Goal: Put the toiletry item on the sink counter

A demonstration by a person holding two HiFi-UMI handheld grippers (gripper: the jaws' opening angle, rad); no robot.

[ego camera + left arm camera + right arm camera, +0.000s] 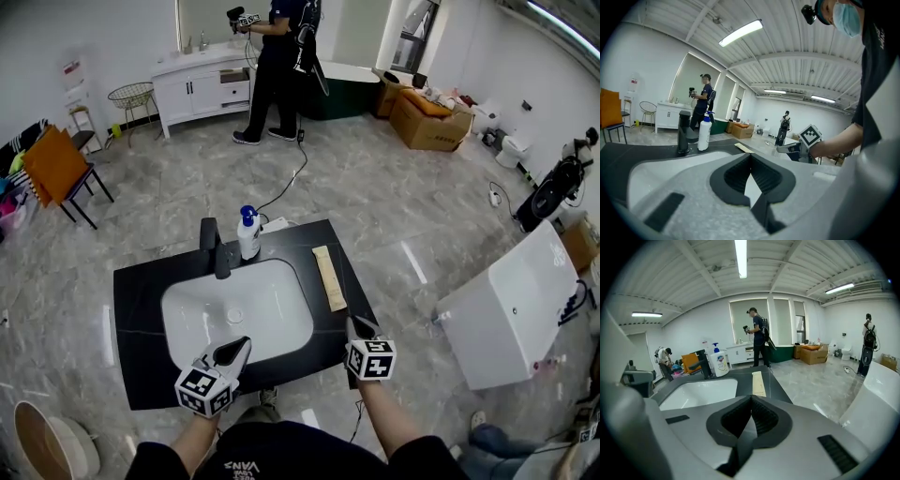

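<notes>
The box (329, 277), which I take for the toiletry item, lies flat on the counter (141, 291) just right of the basin (272, 309), touched by nothing; the placing step looks finished. The right gripper (358, 328) hovers right of the basin's front corner, near the box's close end, jaws pressed together on nothing; the left gripper (232, 352) hangs over the basin's front rim, jaws likewise together and empty. A faucet (214, 246) and bottle (248, 232) stand behind the basin. Next, I judge, both grippers need only draw clear without nudging the box; no further grasp seems called for.
</notes>
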